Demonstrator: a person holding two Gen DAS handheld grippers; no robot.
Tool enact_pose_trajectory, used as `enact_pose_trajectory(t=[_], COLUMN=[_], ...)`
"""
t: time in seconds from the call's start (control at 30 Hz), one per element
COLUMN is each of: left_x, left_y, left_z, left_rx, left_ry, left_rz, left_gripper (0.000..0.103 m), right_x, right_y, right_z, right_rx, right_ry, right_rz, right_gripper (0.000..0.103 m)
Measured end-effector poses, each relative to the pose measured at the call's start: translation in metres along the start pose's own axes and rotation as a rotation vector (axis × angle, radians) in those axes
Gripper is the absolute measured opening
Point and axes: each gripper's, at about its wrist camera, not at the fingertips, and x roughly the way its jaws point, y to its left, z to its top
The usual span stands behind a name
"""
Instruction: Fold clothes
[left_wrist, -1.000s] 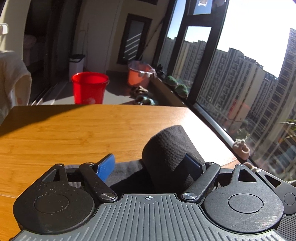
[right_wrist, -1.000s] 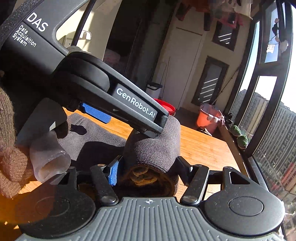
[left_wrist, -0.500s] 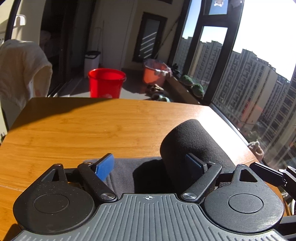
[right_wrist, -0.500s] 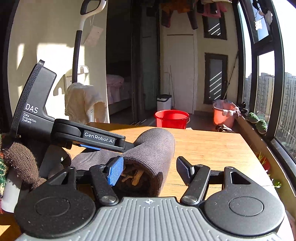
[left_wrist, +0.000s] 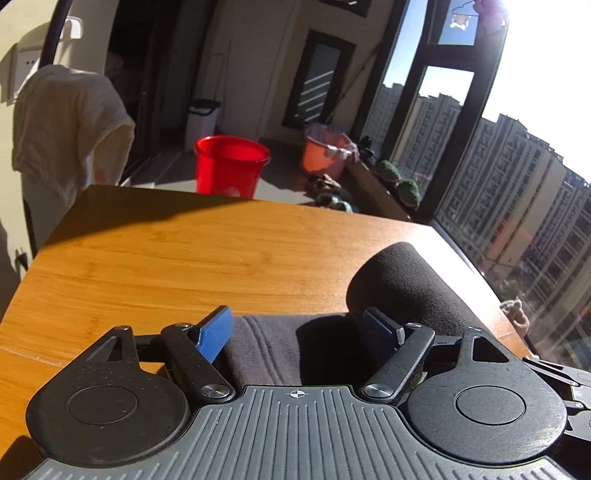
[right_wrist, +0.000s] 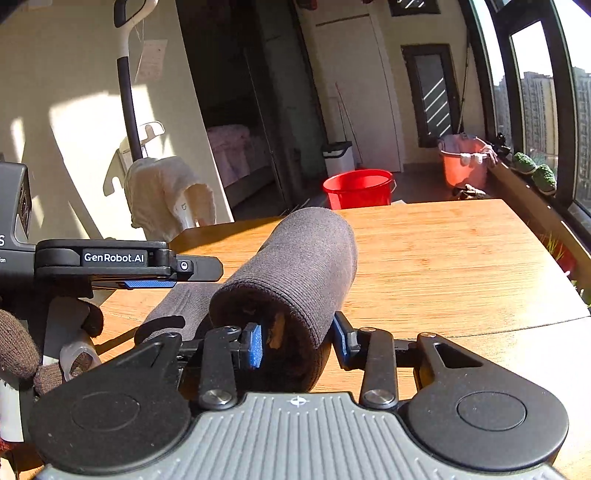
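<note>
A dark grey garment lies on the wooden table (left_wrist: 184, 258), one end rolled into a thick tube (left_wrist: 402, 280) and the rest flat (left_wrist: 280, 347). My left gripper (left_wrist: 295, 328) is open over the flat part, with its right finger touching the roll's side. In the right wrist view the roll (right_wrist: 295, 266) points away from me. My right gripper (right_wrist: 298, 341) is shut on its near end, one blue pad at the roll's open mouth and the other outside it. The left gripper (right_wrist: 192, 273) hangs to the left over the flat cloth, held by a gloved hand (right_wrist: 22, 343).
The table's right edge (right_wrist: 554, 314) runs along a window wall. Beyond the far edge on the floor stand a red bucket (left_wrist: 231, 166) and an orange basin (left_wrist: 325, 155). A cream cloth (left_wrist: 62, 122) hangs on a stand at the left.
My right gripper's fingers have drawn in onto the roll's near end. The left gripper has swung left of the roll and levelled out, still open.
</note>
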Motion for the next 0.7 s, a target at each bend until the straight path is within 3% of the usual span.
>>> enact_pose_trajectory(t=[0.2, 0.3, 0.4, 0.43, 0.47, 0.5, 0.53, 0.7], left_x=[-0.002, 0.004, 0.011, 0.011, 0.011, 0.011, 0.011, 0.010], left_y=[-0.010, -0.025, -0.033, -0.034, -0.034, -0.035, -0.034, -0.030], left_z=[0.010, 0.007, 0.005, 0.005, 0.005, 0.004, 0.003, 0.000], left_rx=[-0.013, 0.038, 0.078, 0.083, 0.087, 0.091, 0.092, 0.070], left_ry=[-0.017, -0.009, -0.013, -0.014, -0.016, -0.018, -0.020, -0.018], left_rz=[-0.052, -0.047, -0.024, -0.024, -0.024, -0.023, -0.022, -0.024], left_gripper=[0.087, 0.089, 0.090, 0.090, 0.090, 0.090, 0.090, 0.090], right_x=[0.008, 0.006, -0.002, -0.006, -0.010, -0.014, -0.017, -0.002], right_y=[0.065, 0.083, 0.070, 0.063, 0.055, 0.048, 0.043, 0.037], right_z=[-0.015, -0.026, -0.019, -0.014, -0.009, -0.004, -0.002, -0.003], right_rx=[-0.515, -0.655, -0.561, -0.495, -0.412, -0.317, -0.233, 0.040], right_ry=[-0.004, -0.020, -0.033, -0.037, -0.047, -0.064, -0.079, -0.053], right_rz=[-0.167, -0.176, -0.115, -0.092, -0.075, -0.060, -0.045, -0.025], right_gripper=[0.037, 0.037, 0.037, 0.043, 0.051, 0.072, 0.082, 0.082])
